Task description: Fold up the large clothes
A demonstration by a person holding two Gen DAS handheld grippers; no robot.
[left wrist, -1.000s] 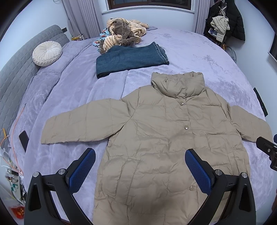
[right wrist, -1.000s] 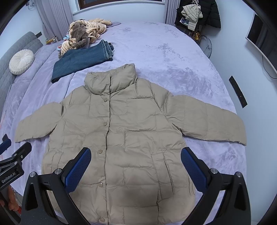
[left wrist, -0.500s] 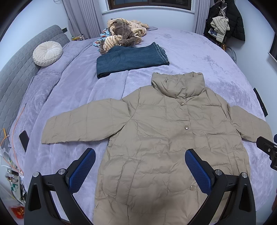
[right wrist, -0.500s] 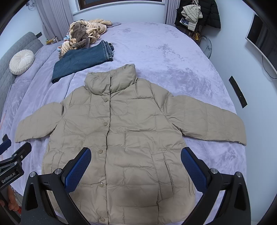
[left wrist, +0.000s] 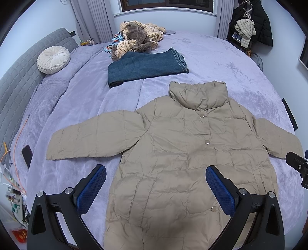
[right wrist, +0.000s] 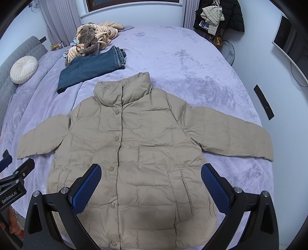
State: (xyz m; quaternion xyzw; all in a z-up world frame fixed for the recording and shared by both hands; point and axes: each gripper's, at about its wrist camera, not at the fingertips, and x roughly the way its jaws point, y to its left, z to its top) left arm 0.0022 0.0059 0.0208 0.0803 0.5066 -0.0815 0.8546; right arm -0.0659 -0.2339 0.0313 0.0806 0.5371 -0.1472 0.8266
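Left hand-held gripper (left wrist: 156, 189): jaws spread wide, nothing between them; both blue-padded fingers (left wrist: 92, 189) rise from the lower corners of the left wrist frame. Right hand-held gripper (right wrist: 151, 187): jaws equally wide apart, nothing held; its blue pads (right wrist: 215, 189) occupy the lower part of the right wrist frame. Each unit's black body shows at the other view's side edge. Part of a hand (right wrist: 10, 221) appears at lower left.

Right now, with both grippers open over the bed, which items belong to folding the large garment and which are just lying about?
Part of the job:
- beige puffer jacket, spread flat, sleeves out, snaps shut
- left hand-held gripper, open
- right hand-held gripper, open

Lying about:
- folded jeans
- heap of striped clothes
- round white cushion
- hanging coats
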